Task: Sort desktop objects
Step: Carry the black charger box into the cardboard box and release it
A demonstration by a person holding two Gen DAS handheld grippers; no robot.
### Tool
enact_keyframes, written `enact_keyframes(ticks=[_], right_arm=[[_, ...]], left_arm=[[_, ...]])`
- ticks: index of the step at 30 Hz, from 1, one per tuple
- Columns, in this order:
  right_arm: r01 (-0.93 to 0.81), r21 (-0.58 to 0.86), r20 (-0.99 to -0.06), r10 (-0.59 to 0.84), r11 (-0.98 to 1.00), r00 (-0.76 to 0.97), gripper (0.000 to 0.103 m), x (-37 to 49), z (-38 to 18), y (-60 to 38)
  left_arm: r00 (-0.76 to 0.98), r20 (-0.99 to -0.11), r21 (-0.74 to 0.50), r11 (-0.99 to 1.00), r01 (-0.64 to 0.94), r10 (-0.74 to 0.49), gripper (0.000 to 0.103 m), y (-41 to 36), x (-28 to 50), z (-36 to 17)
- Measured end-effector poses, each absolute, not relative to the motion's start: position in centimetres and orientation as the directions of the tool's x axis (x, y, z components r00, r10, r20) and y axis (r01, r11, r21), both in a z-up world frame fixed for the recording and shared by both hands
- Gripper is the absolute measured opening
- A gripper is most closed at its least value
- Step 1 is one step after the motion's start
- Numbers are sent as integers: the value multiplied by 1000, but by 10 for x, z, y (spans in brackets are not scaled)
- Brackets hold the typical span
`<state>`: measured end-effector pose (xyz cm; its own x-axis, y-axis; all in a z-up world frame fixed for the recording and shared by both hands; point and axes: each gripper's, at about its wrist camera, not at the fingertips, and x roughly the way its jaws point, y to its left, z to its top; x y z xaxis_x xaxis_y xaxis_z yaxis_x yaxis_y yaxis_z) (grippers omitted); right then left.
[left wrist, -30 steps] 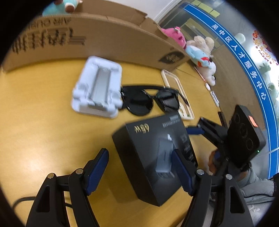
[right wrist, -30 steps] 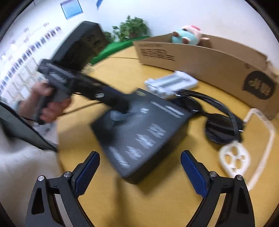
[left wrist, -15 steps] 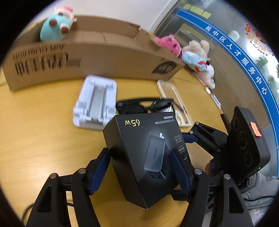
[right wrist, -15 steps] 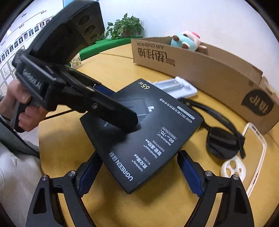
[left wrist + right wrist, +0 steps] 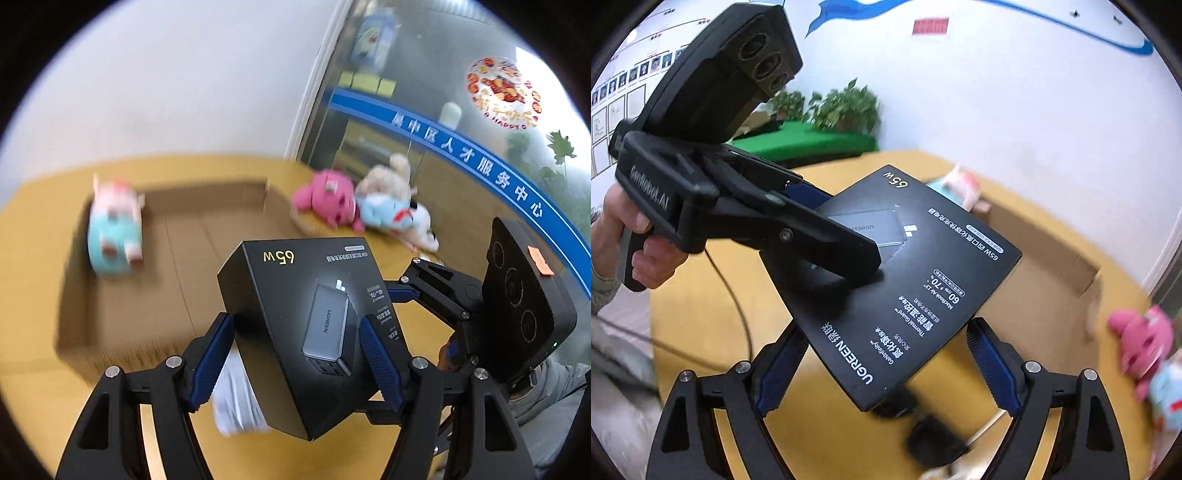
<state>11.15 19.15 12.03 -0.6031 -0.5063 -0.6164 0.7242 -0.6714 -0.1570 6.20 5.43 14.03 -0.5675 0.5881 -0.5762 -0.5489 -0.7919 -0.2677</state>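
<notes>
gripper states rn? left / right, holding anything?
Left gripper: shut on the black charger box, lifted off the table.
Right gripper: fingers at the same box's sides; contact cannot be told.
</notes>
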Motion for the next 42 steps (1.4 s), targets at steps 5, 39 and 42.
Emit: enact_keyframes(ticks=[5,39,42], right_arm=[[693,-225,-546,-500,-685,-672,87,79,167,191],[743,-86,-670,-514,-663,-536,87,-217,171,183],[750,-40,-712,-508,-660,-485,87,-240,138,182]], left_arm=[[-628,-513,-194,-792,-579,585,70,55,32,186],[-580,-621,-305,-844,-440,527,70,63,-235,139],[-544,-673,-326,-861,-391,502,70,64,-252,107]])
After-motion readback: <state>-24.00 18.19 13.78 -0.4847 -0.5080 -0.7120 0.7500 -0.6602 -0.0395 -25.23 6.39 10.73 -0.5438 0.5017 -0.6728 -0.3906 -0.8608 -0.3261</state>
